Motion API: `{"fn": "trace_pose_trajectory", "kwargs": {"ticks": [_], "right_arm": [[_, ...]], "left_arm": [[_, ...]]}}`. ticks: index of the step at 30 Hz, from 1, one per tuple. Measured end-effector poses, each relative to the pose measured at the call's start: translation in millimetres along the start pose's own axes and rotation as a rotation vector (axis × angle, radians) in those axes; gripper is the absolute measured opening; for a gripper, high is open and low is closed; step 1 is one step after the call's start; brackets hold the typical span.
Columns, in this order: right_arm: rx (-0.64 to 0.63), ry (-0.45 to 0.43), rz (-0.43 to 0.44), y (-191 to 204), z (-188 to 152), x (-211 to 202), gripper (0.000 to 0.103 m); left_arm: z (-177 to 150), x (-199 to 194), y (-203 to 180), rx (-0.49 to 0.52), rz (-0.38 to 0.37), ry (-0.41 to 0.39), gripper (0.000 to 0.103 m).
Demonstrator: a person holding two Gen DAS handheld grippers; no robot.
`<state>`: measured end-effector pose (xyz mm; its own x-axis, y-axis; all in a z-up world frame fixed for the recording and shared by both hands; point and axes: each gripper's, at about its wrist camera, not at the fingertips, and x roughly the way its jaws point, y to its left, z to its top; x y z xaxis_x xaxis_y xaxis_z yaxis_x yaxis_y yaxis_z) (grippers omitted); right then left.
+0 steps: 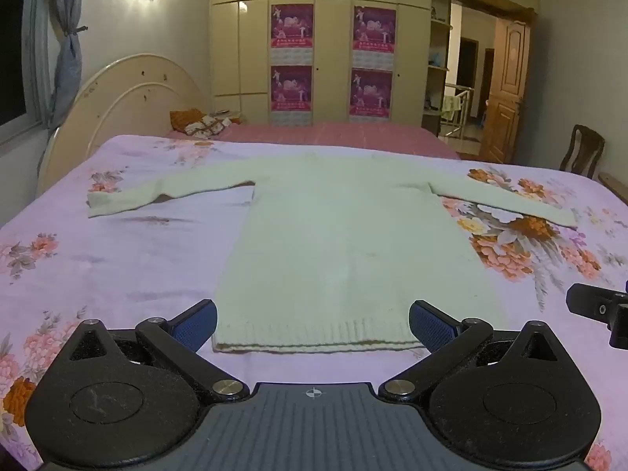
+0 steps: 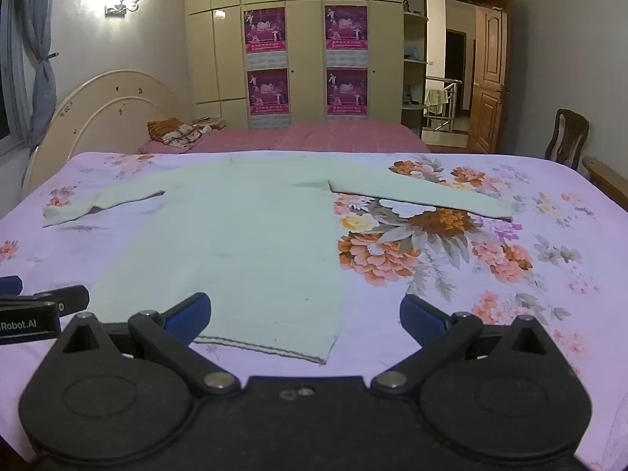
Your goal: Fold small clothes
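Note:
A pale green long-sleeved sweater (image 1: 333, 243) lies flat on the floral bed sheet (image 1: 98, 267), sleeves spread left and right, ribbed hem nearest me. It also shows in the right wrist view (image 2: 235, 235). My left gripper (image 1: 313, 324) is open and empty, its blue pads wide apart just above the hem. My right gripper (image 2: 305, 316) is open and empty, over the hem's right corner. The right gripper also shows at the right edge of the left wrist view (image 1: 600, 310); the left gripper shows at the left edge of the right wrist view (image 2: 35, 310).
A second bed with a pink cover (image 1: 333, 133) stands behind, with a cream headboard (image 1: 129, 98) at left. A wardrobe with posters (image 1: 322, 39) lines the back wall. A wooden chair (image 1: 583, 153) and an open door (image 1: 506, 90) are at right.

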<state>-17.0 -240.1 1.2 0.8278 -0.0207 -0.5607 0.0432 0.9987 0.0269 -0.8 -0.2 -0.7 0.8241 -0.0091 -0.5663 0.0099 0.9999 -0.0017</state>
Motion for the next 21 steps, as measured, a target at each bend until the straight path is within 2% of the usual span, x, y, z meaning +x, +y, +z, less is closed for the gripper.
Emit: {"fn": "trace_pose_trajectory", "kwargs": {"ticks": [2,3,9,21], "right_arm": [[-0.003,0.001,0.001,0,0,0,0.102],[-0.004,0.001,0.002,0,0,0,0.102],[-0.001,0.008,0.0,-3,-2,-1,0.102],[-0.007,0.0,0.002,3,1,1,0.102]], "left_arm": [[-2,0,-1,0.003,-0.007,0.002,0.103],[-3,0,-9,0.031,0.016,0.006,0.103],[-1,0,-2,-0.009,-0.004,0.005,0.103],[-3,3,0,-0.006,0.008,0.007,0.103]]}}
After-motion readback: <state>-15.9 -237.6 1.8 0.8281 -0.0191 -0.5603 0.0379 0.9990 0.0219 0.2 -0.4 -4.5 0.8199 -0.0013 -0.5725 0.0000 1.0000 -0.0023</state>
